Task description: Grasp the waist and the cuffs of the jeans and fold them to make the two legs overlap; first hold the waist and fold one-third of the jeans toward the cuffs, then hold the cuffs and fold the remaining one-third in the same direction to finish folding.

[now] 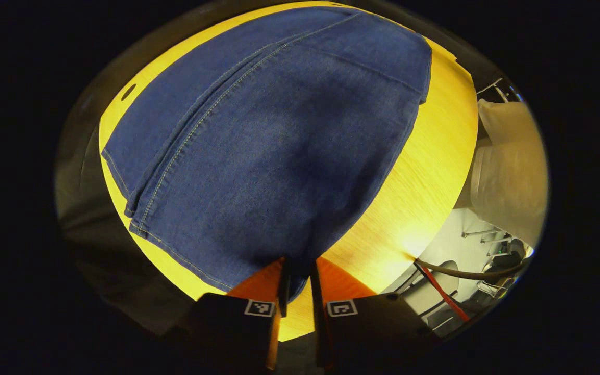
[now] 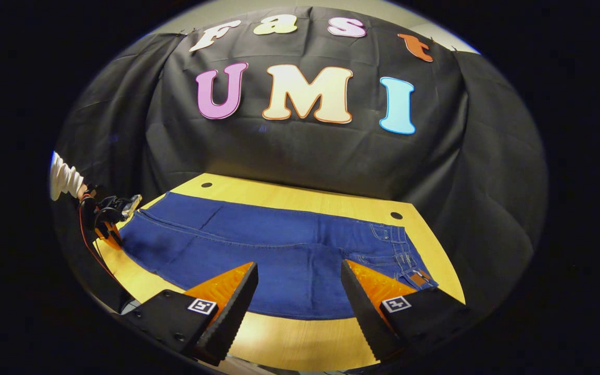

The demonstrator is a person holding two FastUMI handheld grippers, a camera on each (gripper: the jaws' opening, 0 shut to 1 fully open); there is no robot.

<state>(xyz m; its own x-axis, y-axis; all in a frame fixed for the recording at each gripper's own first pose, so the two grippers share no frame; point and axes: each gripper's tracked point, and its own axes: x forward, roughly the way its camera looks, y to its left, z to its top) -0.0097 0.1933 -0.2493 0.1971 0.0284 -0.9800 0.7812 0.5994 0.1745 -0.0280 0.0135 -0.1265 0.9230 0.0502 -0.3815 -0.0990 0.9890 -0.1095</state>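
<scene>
while the jeans (image 2: 279, 250) are laid flat along the wooden table (image 2: 300, 341), their waist is turned rightward in the right gripper view, where a brown waist patch is unreadable. the cuff edge is pinched by the left gripper (image 1: 298, 284); the right gripper (image 2: 298, 299) is held spread just above the near edge.

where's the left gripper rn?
The left gripper sits at the far left of the right gripper view, at the cuff end of the jeans; in its own view its fingers are closed on the denim edge.
</scene>
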